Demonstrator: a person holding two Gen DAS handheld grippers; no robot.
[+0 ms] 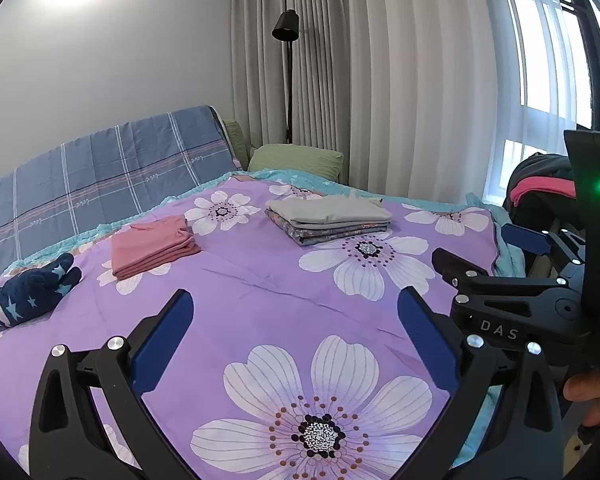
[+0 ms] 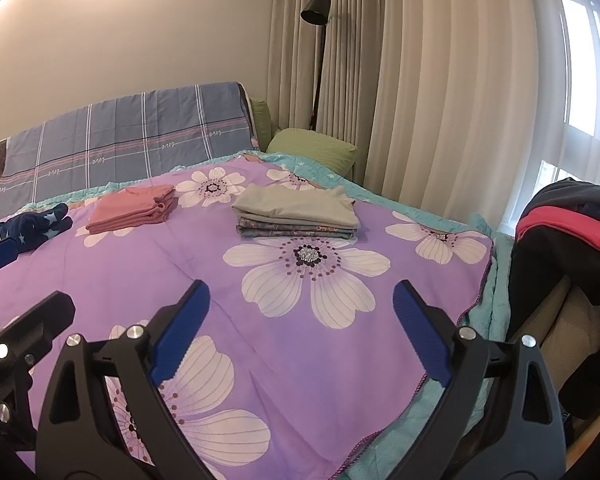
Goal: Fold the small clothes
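Note:
On the purple flowered bedspread [image 1: 260, 292] [image 2: 148, 264] lie a folded pink garment [image 1: 152, 246] [image 2: 134, 209], a stack of folded clothes with a grey piece on top [image 1: 328, 216] [image 2: 296, 210], and a crumpled navy star-print garment [image 1: 28, 294] [image 2: 32, 226] at the left. My left gripper [image 1: 296, 308] hovers open over the near part of the bed with nothing between its blue pads. My right gripper [image 2: 300, 300] is likewise open and holds nothing; it also shows at the right of the left wrist view [image 1: 488, 252]. Both are well short of the clothes.
A blue plaid cover [image 1: 100, 176] drapes the headboard, with green pillows [image 1: 296, 158] beside it. A black floor lamp [image 1: 286, 28] stands against the curtains. A chair with dark and pink clothing [image 2: 572, 232] sits off the bed's right edge. A hand [image 1: 588, 392] grips the right tool.

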